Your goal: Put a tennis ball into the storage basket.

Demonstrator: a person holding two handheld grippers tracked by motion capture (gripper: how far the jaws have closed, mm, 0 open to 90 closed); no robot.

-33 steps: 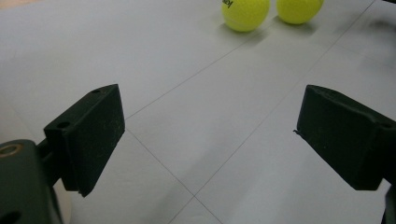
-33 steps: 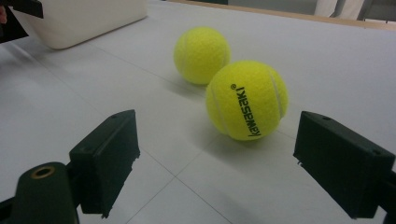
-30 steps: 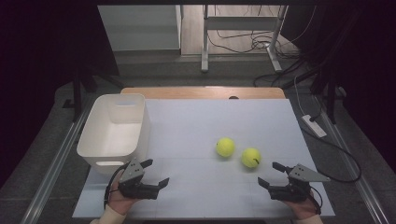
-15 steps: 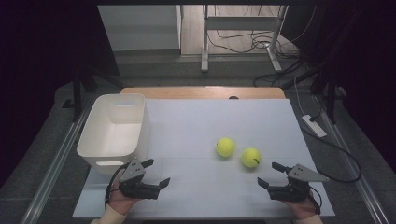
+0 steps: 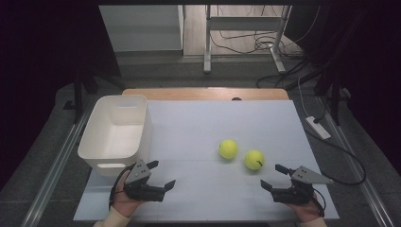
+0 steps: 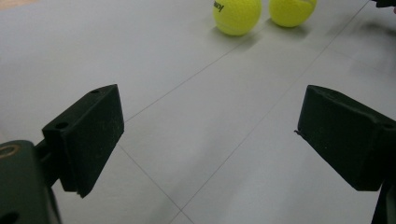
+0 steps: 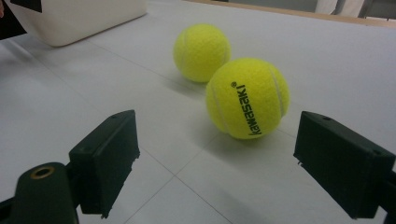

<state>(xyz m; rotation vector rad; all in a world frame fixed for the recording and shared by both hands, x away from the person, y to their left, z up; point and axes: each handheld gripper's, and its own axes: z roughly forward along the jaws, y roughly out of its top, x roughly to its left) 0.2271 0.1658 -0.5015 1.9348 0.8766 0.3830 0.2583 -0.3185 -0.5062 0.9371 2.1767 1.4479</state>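
Two yellow tennis balls lie on the white table: one (image 5: 228,149) near the middle, the other (image 5: 254,160) just right of it. The right gripper view has the nearer ball (image 7: 247,98), printed "kawasaki", just ahead of the jaws, and the farther ball (image 7: 202,52) behind it. My right gripper (image 5: 274,177) is open, a short way in front of the right ball. At the front left my left gripper (image 5: 161,174) is open over bare table, with both balls (image 6: 237,15) (image 6: 292,10) far ahead of its jaws. A white bin (image 5: 118,130) stands at the left.
The white table top (image 5: 198,127) ends in a wooden strip (image 5: 203,93) at the far edge. Beyond it are a table frame and cables on the floor. A power strip (image 5: 318,127) lies off the table's right side.
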